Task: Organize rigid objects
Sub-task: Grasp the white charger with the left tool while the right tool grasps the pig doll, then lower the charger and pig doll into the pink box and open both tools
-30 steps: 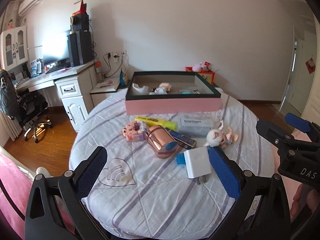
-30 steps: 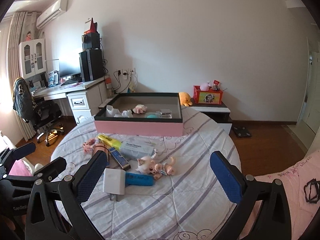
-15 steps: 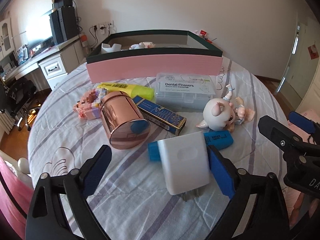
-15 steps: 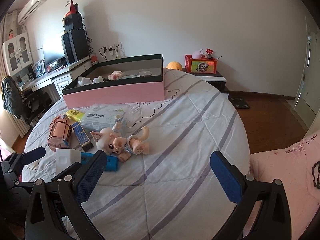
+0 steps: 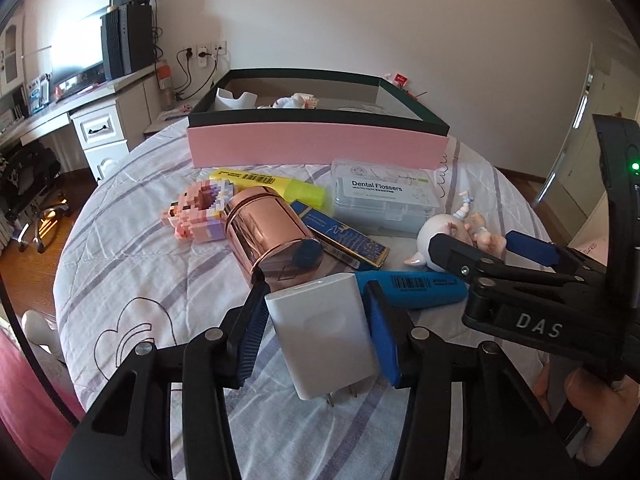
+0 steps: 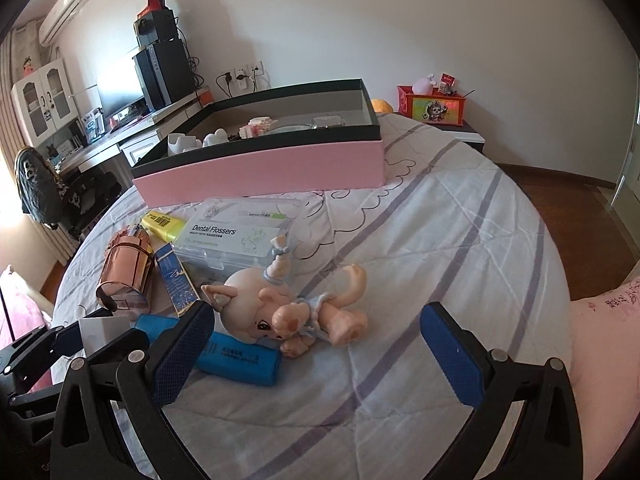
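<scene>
A white charger (image 5: 320,332) lies prongs-toward-me on the striped cloth, and my left gripper (image 5: 314,334) is closing on it, blue pads touching both its sides. Behind it lie a blue highlighter (image 5: 420,288), a rose-gold tin (image 5: 268,232) on its side, a navy-and-gold box (image 5: 340,236), a yellow highlighter (image 5: 272,184), a pink block toy (image 5: 196,212) and a clear Dental Flossers case (image 5: 384,196). My right gripper (image 6: 316,320) stands wide open just short of a pink pig doll (image 6: 280,308), not touching it. In the left wrist view that right gripper (image 5: 484,240) partly hides the doll.
A pink box with a dark rim (image 5: 316,148) stands at the back of the round table and holds several small items. A desk with drawers (image 5: 100,128) and an office chair (image 6: 44,184) lie to the left. A pink pillow (image 6: 600,320) borders the table's right.
Both grippers have come down and forward toward the objects. My left jaws narrowed from wide open onto the white charger. The right gripper stayed open and drew near the pig doll.
</scene>
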`<state>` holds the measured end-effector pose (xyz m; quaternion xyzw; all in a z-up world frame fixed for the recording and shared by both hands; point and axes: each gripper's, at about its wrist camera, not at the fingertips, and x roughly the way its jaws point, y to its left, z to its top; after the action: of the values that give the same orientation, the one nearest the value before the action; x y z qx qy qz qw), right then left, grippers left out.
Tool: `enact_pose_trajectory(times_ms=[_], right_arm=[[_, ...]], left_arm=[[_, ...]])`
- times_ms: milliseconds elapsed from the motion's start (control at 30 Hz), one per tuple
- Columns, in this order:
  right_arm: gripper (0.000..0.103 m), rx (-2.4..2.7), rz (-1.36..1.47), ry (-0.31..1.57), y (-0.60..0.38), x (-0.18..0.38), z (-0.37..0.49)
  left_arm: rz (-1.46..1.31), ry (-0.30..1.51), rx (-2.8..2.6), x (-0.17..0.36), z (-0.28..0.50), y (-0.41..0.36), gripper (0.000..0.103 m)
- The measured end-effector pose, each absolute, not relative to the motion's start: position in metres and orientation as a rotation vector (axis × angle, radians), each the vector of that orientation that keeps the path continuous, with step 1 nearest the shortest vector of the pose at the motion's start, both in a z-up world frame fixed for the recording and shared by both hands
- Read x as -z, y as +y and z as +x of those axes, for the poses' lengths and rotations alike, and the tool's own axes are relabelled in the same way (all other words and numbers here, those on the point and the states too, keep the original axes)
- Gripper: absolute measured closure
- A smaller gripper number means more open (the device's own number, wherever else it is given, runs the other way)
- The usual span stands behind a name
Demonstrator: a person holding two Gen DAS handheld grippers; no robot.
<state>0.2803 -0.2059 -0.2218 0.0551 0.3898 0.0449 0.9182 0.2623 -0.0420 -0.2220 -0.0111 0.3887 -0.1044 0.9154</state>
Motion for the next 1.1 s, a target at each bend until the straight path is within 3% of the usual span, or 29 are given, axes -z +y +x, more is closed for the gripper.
enact_pose_trajectory(times_ms=[200,233,267,300,767,1100], right_arm=[[0.000,-0.112,0.133,0.835,-0.199,0.230,0.297],[0.004,-0.117,0.130,0.840,-0.198,0.230,0.298],[0.017,-0.118,0.128,0.843,-0.199,0.231,0.299],[0.023,-0.131,0.132,0.844,-0.199,0.232,0.298],[0.023,-0.143,0.098,0.802,-0.202,0.224,0.276],[0.023,-0.166,0.072,0.701,-0.196,0.192,0.264]], left_arm=[[-0.023,0.787,0.222,0.215,0.263,-0.036,0.057],[-0.021,0.782,0.222,0.214,0.263,-0.035,0.058],[-0.019,0.779,0.222,0.213,0.264,-0.035,0.060],[-0.018,0.779,0.221,0.212,0.264,-0.034,0.060],[-0.044,0.830,0.244,0.234,0.265,-0.035,0.061],[-0.007,0.704,0.208,0.194,0.257,-0.029,0.062]])
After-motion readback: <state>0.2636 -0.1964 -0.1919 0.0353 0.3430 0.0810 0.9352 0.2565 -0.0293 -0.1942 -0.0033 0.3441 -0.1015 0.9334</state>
